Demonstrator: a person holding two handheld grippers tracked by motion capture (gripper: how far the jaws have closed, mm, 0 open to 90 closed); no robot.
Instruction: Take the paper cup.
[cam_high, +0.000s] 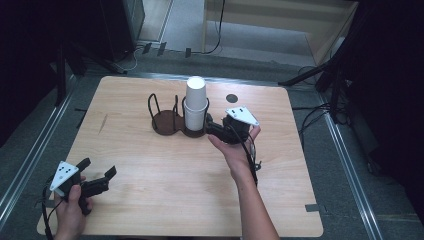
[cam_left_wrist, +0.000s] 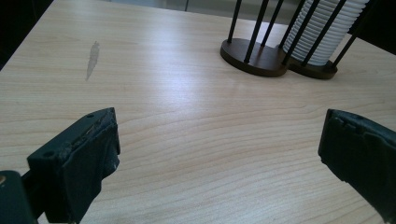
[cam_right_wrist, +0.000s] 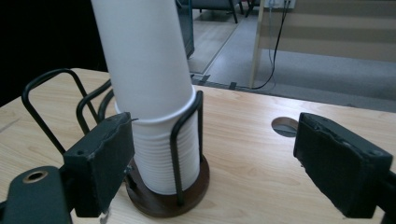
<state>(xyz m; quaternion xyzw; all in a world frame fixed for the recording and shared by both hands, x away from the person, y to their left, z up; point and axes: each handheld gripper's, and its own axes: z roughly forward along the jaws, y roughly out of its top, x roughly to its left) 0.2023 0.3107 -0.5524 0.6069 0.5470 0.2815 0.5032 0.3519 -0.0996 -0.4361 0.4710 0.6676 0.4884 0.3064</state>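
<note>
A tall stack of white paper cups (cam_high: 196, 102) stands in the right ring of a dark two-ring wire holder (cam_high: 165, 125) at the back middle of the wooden table (cam_high: 165, 200). The left ring holds nothing. My right gripper (cam_high: 214, 130) is just right of the stack, pointing at it, jaws open. In the right gripper view the stack (cam_right_wrist: 149, 93) rises behind the left jaw, and only bare table lies between the jaws (cam_right_wrist: 210, 154). My left gripper (cam_high: 98, 167) rests near the front left corner, open over bare wood (cam_left_wrist: 219, 140), far from the holder (cam_left_wrist: 261, 58) and cups (cam_left_wrist: 322, 32).
A round cable hole (cam_high: 231, 98) lies in the table behind the right gripper, also in the right gripper view (cam_right_wrist: 286, 126). A pale smear (cam_high: 102, 123) marks the wood at the left. Metal rails and cables run along the floor around the table.
</note>
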